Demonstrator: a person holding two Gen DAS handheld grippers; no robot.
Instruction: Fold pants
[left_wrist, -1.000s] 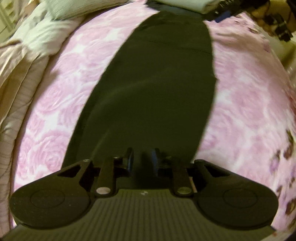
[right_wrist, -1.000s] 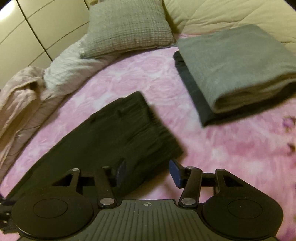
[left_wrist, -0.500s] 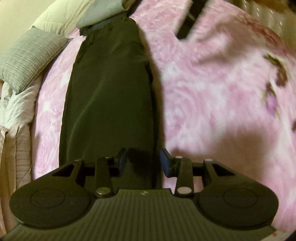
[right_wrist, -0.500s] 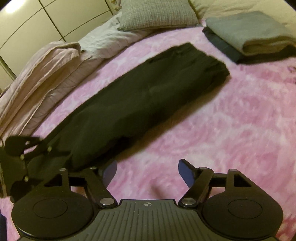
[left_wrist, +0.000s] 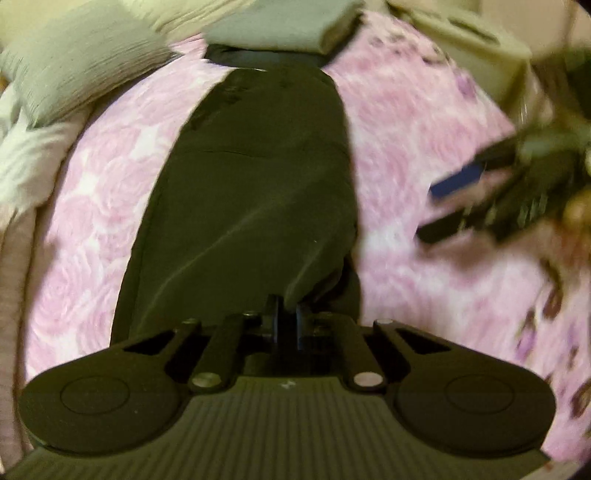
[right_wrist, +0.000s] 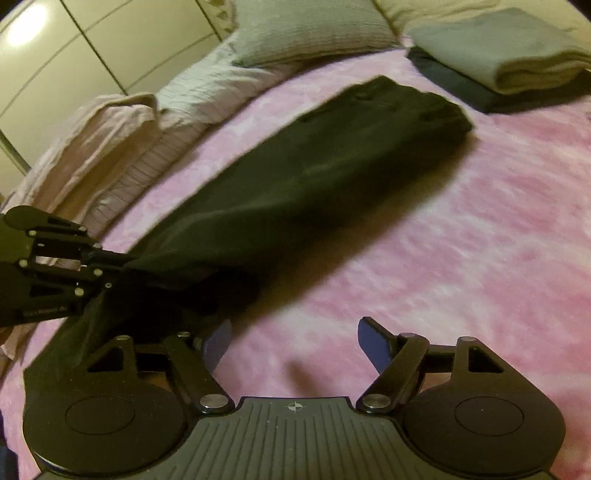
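Note:
Dark pants (left_wrist: 258, 177) lie lengthwise on the pink floral bedspread (left_wrist: 424, 122), waistband at the far end. My left gripper (left_wrist: 287, 317) is shut on the near leg end, and a pinch of fabric rises into its jaws. The right wrist view shows the same pants (right_wrist: 314, 166) running diagonally, with the left gripper (right_wrist: 125, 262) gripping their lower left end. My right gripper (right_wrist: 293, 343) hovers over bare bedspread beside that end. Its jaws are opening and nothing is between them. It also shows blurred as the right gripper (left_wrist: 443, 205) at the edge of the left wrist view.
A folded grey towel (right_wrist: 498, 48) lies on a dark folded garment beyond the waistband. A grey pillow (right_wrist: 306, 29) sits at the head of the bed. Crumpled pale bedding (right_wrist: 110, 147) runs along the left side. Wardrobe doors (right_wrist: 74, 48) stand behind it.
The left gripper's jaws closed on the leg end, which now bunches up into them. The right gripper drew back from the waistband toward the leg end and spread its jaws wider.

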